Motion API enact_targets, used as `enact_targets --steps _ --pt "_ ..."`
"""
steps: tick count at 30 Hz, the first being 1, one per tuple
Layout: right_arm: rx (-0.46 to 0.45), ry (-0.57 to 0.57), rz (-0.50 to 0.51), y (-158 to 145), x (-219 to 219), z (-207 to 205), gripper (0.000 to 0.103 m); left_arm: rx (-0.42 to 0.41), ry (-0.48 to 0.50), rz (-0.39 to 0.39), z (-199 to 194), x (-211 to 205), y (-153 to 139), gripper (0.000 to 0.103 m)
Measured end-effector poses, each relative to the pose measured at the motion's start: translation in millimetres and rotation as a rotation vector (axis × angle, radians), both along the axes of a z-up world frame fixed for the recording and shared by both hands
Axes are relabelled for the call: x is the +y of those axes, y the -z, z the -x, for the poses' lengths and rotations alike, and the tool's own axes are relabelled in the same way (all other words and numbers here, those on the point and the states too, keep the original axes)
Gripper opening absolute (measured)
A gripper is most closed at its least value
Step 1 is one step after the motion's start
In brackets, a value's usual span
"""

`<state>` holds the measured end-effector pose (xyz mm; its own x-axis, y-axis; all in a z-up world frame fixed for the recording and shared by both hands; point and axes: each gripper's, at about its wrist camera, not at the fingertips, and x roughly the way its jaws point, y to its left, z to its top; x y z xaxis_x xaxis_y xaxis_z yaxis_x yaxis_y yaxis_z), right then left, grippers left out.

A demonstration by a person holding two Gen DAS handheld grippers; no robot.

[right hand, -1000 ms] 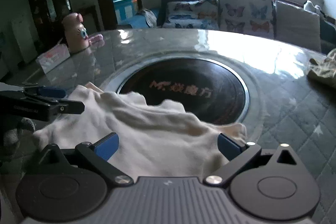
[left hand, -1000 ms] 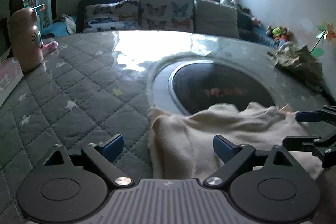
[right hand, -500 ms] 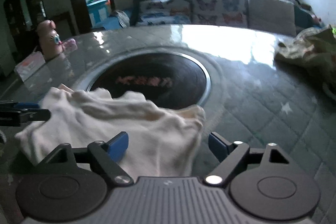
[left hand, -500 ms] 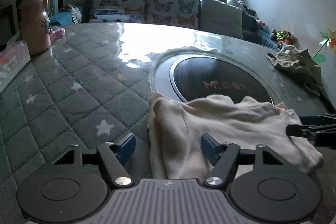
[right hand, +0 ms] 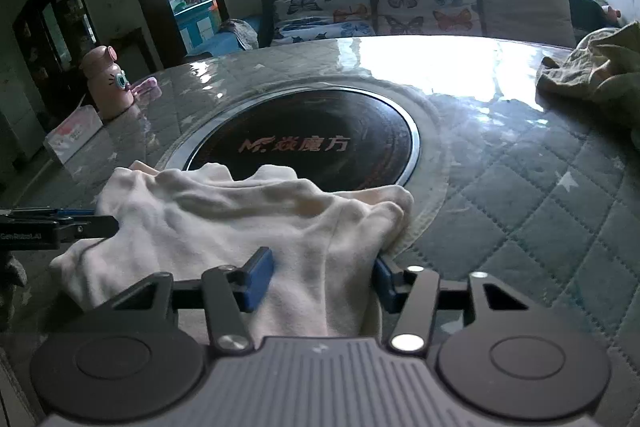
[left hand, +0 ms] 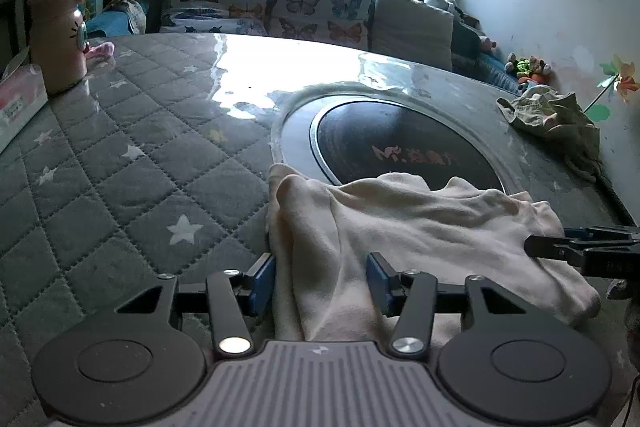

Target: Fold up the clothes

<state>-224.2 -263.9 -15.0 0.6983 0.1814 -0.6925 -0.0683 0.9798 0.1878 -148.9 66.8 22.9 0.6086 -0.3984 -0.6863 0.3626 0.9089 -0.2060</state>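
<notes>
A cream garment [left hand: 420,227] lies crumpled on the quilted table at its near edge, partly over the rim of the black hob. My left gripper [left hand: 320,281] straddles the garment's left end. Its jaws are closing, with a bunch of fabric between the blue pads [left hand: 262,281]. My right gripper [right hand: 320,281] straddles the right end of the same cream garment [right hand: 240,219]. Its jaws are closing too, around a fold of cloth. Each gripper's fingers show at the edge of the other view, the right's fingers [left hand: 580,251] and the left's fingers [right hand: 60,227].
A round black hob [left hand: 400,147] sits in the table's middle. At the far left stand a pink bottle [left hand: 60,35] and a tissue box [left hand: 16,99]. An olive crumpled garment [left hand: 552,115] lies far right. A sofa with butterfly cushions [left hand: 320,7] stands behind.
Both pairs of jaws have narrowed around the cream garment. The right gripper has slid toward the garment's right end, and the cloth has bunched up between the pads.
</notes>
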Motion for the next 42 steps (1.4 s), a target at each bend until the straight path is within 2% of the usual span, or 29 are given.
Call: enact_targets --steps 3,11,23,28,33,36,42 --pt "0.003 0.01 0.001 1 -3 -2 0.06 0.005 -0.004 0.004 1 3 1 0.054" --pt "0.006 0.015 0.008 2 -1 -4 0.064 0.01 -0.011 0.005 -1 4 1 0.055" --pt "0.01 0.003 0.001 2 1 -3 0.064 0.017 -0.002 0.006 2 -1 0 0.052" --pt "0.01 -0.01 -0.013 2 3 -1 0.052 0.015 0.017 0.009 4 -8 -1 0.043" --pt "-0.004 -0.022 -0.021 -2 7 2 0.028 0.003 0.021 0.006 5 -11 -3 0.026" --pt "-0.015 -0.011 -0.031 -6 5 3 0.022 -0.008 0.018 0.004 6 -10 -5 0.019" --pt "-0.028 -0.016 -0.017 -11 6 5 0.016 -0.017 0.016 0.015 7 -7 -7 0.018"
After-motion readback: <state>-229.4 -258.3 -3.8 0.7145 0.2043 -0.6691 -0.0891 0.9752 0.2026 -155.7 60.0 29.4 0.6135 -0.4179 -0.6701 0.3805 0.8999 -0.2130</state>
